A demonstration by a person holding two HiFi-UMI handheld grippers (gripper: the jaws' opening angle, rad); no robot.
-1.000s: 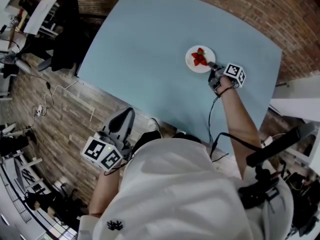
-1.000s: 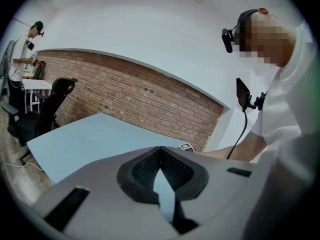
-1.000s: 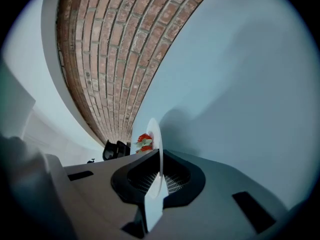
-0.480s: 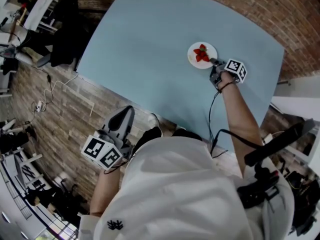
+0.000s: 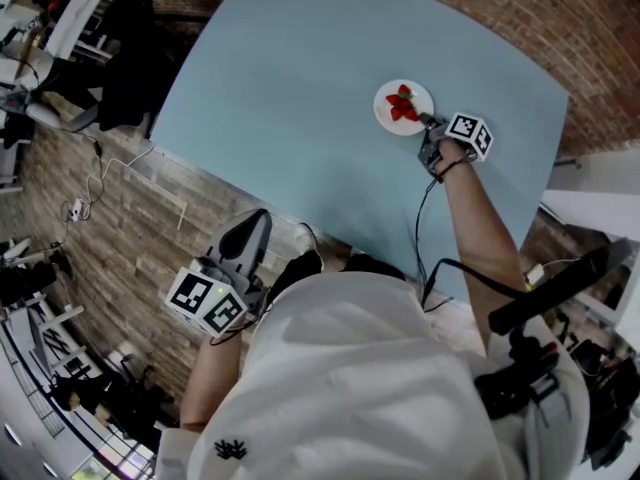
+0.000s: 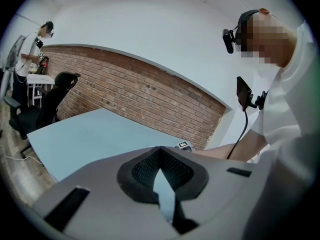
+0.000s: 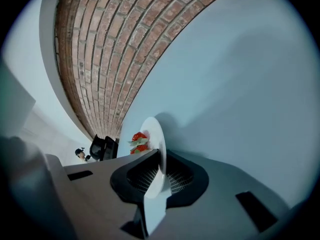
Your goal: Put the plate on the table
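Observation:
A small white plate (image 5: 404,107) carrying red strawberries (image 5: 401,105) is at the far right part of the light blue table (image 5: 300,88). My right gripper (image 5: 430,123) is shut on the plate's near rim. In the right gripper view the rim of the plate (image 7: 152,134) stands edge-on between the pads of the right gripper (image 7: 159,156), with the strawberries (image 7: 139,139) beyond. Whether the plate rests on the table (image 7: 240,84) or hovers just above it, I cannot tell. My left gripper (image 5: 245,243) hangs low off the table's near edge, tips together, holding nothing.
A black office chair (image 5: 130,58) and a desk (image 5: 80,23) stand left of the table, with cables (image 5: 100,183) on the wooden floor. A brick wall (image 5: 500,8) runs behind the table. Another person (image 6: 35,44) stands far off at the left.
The right gripper and the plate have shifted slightly farther across the table, away from me. The left gripper has barely moved.

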